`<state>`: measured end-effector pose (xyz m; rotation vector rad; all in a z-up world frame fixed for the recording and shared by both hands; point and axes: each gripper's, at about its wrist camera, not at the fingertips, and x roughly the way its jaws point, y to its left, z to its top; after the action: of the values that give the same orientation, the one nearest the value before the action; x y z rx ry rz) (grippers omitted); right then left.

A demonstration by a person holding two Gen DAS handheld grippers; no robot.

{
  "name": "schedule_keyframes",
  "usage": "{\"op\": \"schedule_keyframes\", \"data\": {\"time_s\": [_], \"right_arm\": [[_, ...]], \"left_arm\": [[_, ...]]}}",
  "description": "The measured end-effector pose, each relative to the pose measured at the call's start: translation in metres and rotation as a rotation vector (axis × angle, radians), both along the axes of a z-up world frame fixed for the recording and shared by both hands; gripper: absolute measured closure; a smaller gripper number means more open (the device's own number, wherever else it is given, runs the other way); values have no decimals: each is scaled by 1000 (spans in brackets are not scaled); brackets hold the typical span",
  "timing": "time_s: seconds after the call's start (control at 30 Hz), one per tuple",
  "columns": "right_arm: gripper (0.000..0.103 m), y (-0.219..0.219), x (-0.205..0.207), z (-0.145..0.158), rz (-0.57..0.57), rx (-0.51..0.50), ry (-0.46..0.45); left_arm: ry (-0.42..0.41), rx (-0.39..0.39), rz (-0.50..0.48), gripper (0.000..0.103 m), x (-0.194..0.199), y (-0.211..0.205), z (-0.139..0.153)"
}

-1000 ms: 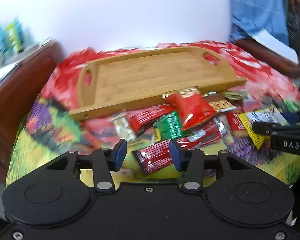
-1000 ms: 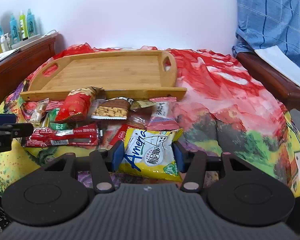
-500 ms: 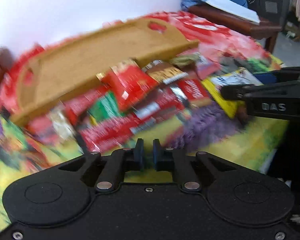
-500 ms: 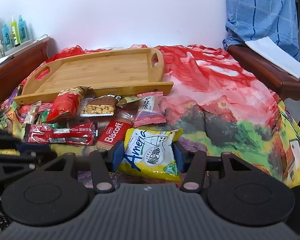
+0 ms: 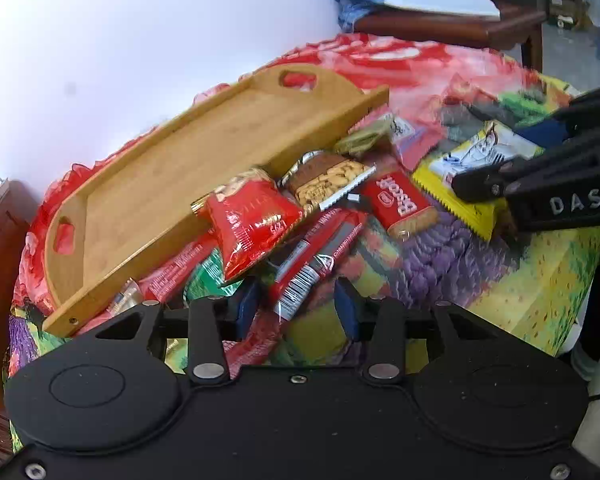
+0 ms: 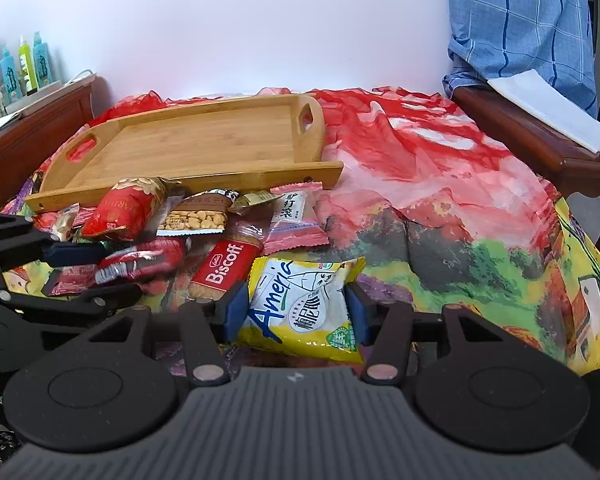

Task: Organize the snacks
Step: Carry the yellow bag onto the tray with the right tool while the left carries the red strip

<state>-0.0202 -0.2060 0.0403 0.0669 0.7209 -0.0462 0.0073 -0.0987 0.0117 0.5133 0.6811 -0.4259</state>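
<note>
An empty bamboo tray (image 5: 204, 148) (image 6: 204, 148) lies at the back of the cloth-covered table. A pile of snack packets lies in front of it: a red puffed bag (image 5: 252, 220) (image 6: 128, 208), a peanut packet (image 5: 328, 180) (image 6: 192, 220), a Biscoff pack (image 5: 400, 204) (image 6: 224, 268), a pink packet (image 6: 296, 216). My left gripper (image 5: 296, 308) is open, its fingers either side of a long red bar (image 5: 316, 256) (image 6: 140, 264). My right gripper (image 6: 296, 312) is open around a yellow packet (image 6: 304, 304) (image 5: 468, 168) lying on the cloth.
A dark wooden dresser (image 6: 28, 136) with bottles (image 6: 24, 64) stands at the left. A wooden side table (image 6: 540, 148) with a white book and a blue checked cloth (image 6: 520, 20) is at the right. The table's right half holds only bare cloth (image 6: 440, 208).
My left gripper shut, then opened again, while swinging right and closer to the pile, now around the long red bar. My right gripper stayed open around the yellow packet.
</note>
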Motion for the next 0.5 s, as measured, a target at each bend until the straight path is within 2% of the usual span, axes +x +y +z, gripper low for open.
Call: {"op": "schedule_keyframes", "data": {"time_s": [0.07,0.1,0.13,0.23,0.3,0.33,0.37,0.43,0.5], "right_arm": [[47,0,0,0,0,-1,0],[47,0,0,0,0,-2,0],[47,-1,0,0,-1,-2,1],[47,-2,0,-1,1,0,2],[47,-1,1,-2,5,-1,4],[47,-1,1,-2,6,0,5],[47,0,1,-2,8,1,6],[47,2,1,-1,11,1,5],[48,3,1,1,11,1,0]], "left_arm": [[26,-25,19,73,2,2,1],[39,-36,33,81,2,3,2],[59,-49,42,83,2,5,5],[114,-130,52,82,1,15,12],[83,-118,63,78,2,16,9],[72,-91,73,69,4,14,6],[70,-75,78,67,5,13,2],[79,-111,96,69,8,15,1],[121,-151,120,76,11,20,5]]}}
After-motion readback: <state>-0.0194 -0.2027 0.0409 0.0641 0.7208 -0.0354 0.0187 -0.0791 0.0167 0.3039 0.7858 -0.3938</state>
